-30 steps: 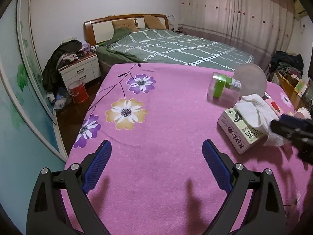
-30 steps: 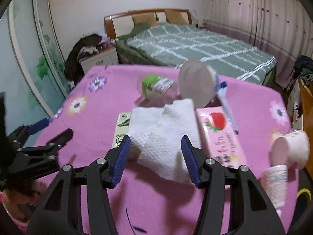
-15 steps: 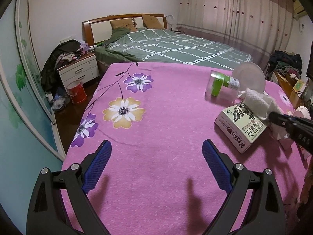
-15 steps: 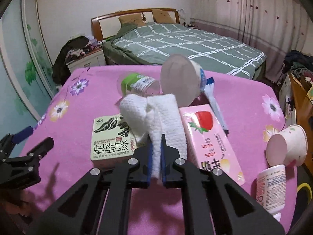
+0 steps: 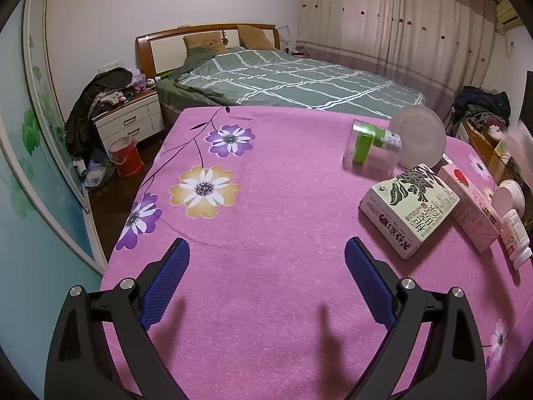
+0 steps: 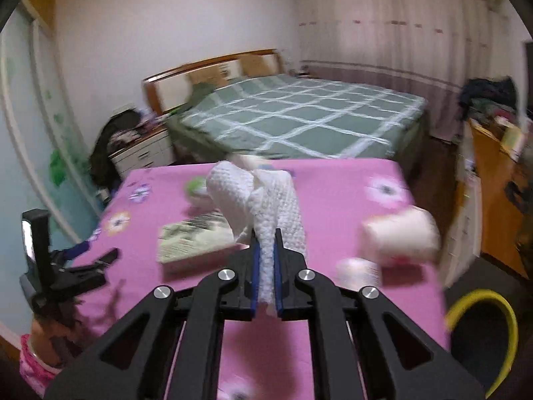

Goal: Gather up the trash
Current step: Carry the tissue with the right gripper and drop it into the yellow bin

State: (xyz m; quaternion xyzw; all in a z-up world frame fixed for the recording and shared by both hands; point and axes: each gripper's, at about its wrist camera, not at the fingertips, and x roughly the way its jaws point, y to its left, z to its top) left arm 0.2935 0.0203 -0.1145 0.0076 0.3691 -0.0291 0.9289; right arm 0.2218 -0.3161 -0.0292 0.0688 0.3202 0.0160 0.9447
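Observation:
My right gripper (image 6: 265,236) is shut on a crumpled white paper towel (image 6: 260,196) and holds it in the air above the pink table (image 6: 333,183). My left gripper (image 5: 266,250) is open and empty, low over the pink cloth (image 5: 266,200); it also shows in the right wrist view (image 6: 100,260). On the table's right lie a white-green tea box (image 5: 409,208), a pink carton (image 5: 469,210), a clear jar with a green label (image 5: 373,148), a round lid (image 5: 419,140), a paper cup (image 5: 509,195) and a small white bottle (image 5: 516,236).
A bin with a yellow rim (image 6: 483,326) stands on the floor off the table's right edge. A green bed (image 5: 293,83) lies beyond the table. A wooden cabinet (image 6: 493,200) is at the right, a nightstand (image 5: 130,123) and red bucket (image 5: 125,156) at the left.
My right gripper closed on the paper towel, lifted it off the tea box and swung to the right toward the bin. The left gripper stayed in place, open.

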